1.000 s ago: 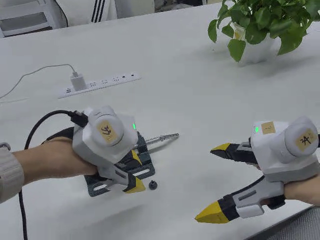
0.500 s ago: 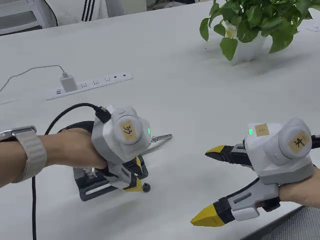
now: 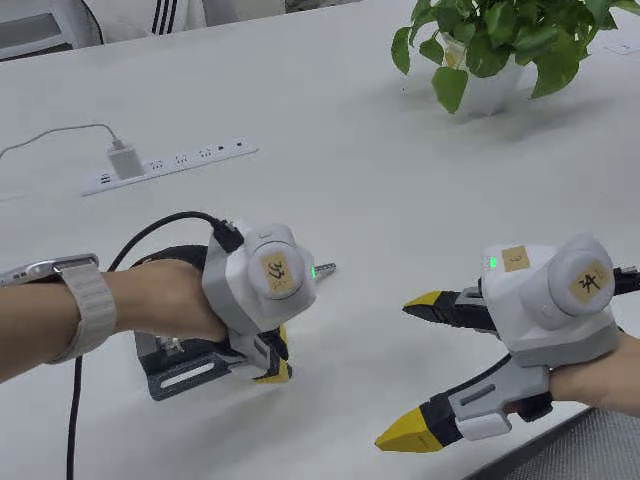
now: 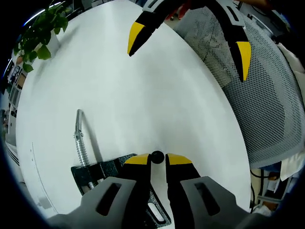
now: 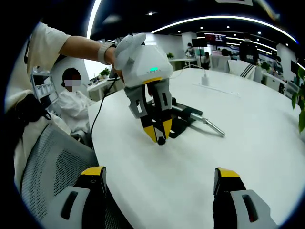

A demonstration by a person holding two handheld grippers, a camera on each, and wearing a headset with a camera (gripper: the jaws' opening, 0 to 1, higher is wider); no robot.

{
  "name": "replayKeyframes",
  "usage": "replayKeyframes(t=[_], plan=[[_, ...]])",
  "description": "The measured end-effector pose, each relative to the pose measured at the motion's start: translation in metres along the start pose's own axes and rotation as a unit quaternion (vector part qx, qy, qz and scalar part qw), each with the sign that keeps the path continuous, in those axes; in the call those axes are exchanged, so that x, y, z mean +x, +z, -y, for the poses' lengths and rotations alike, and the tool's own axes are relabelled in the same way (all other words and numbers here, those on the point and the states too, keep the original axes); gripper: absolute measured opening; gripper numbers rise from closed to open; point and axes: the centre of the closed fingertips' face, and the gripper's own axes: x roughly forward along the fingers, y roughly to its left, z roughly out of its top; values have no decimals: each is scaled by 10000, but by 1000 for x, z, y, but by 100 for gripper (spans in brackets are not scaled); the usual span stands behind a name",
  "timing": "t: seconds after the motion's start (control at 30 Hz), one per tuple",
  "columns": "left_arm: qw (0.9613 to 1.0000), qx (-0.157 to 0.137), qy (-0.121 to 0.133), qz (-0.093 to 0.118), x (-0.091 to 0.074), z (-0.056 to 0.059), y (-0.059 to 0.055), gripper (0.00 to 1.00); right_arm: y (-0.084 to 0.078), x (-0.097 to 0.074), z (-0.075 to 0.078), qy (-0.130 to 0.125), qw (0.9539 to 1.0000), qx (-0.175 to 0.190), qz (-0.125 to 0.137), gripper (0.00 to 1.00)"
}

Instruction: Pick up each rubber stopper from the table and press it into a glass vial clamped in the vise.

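Jaws on the left gripper (image 4: 157, 161) stand nearly together, and in the left gripper view I read them as pinched on the small black rubber stopper (image 4: 157, 155), which sits right between their 2 yellow tips. From the right gripper view I see the same pinch from the front: the stopper is at the very end of the tips, low against the white table (image 5: 238, 157), just in front of the dark grey metal vise (image 5: 183, 121). The vise rests on the table with its steel screw handle (image 4: 78, 138) pointing away from the left gripper. In the head view the left gripper's body covers the stopper, and the vise lies just beside and under it. The right gripper (image 3: 410, 370) hangs well apart to the right, its 2 jaws spread wide and holding nothing, tips aimed toward the left gripper. Farther back on the table I see a white power strip (image 3: 170, 165) and a green potted plant (image 3: 490, 40). A grey mesh chair (image 4: 257, 95) shows past the table edge.
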Motion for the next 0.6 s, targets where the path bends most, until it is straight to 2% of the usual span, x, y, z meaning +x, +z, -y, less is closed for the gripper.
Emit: replayKeyframes(t=[0.3,0.6], plan=[[9998,46,-19,-168,3,-1,-2,6,-4,-3,2,-8,10000,49,28,91],[9998,-97,-39,-182,5,0,-2,5,-6,1,-3,44,9999,75,54,91]])
